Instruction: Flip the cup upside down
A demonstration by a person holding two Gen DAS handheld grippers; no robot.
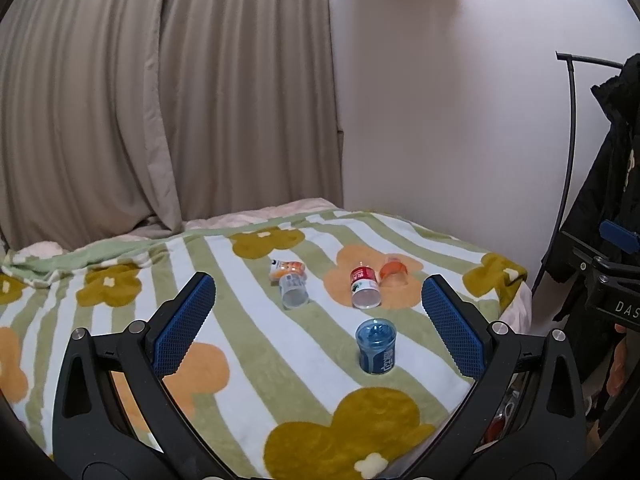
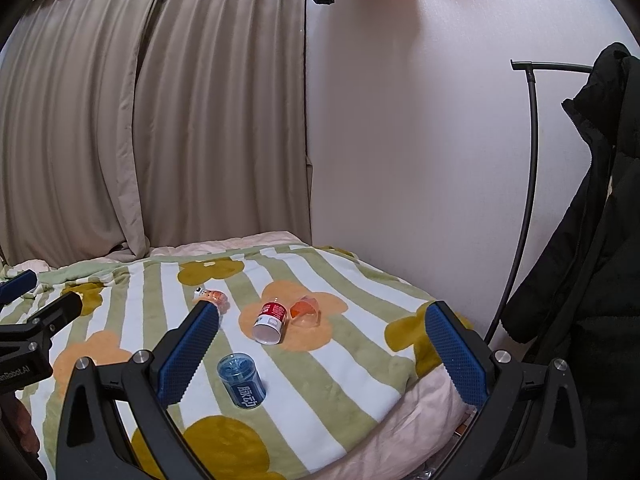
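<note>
- Left claw (image 1: 318, 322): jaws spread wide, nothing held; hovers above the bed (image 1: 248, 360), likely lining up an approach.
- Clear cup (image 1: 294, 290): on its side, mouth toward the camera, touching an orange-labelled cup (image 1: 286, 269) behind.
- Blue cup (image 1: 376, 345): apparently base-up, so probably already flipped; between the left claw's fingers in view, nearer the right one.
- Red-labelled cup (image 1: 365, 287): lying down, unflipped, beside an orange cup (image 1: 394, 272).
- Right claw (image 2: 320, 344): wide open, empty.

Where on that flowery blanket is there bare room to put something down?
The near blanket, in front of the blue cup, and the left side are bare. It is crowded mid-bed, where the red cup, orange cup and clear cup cluster.
</note>
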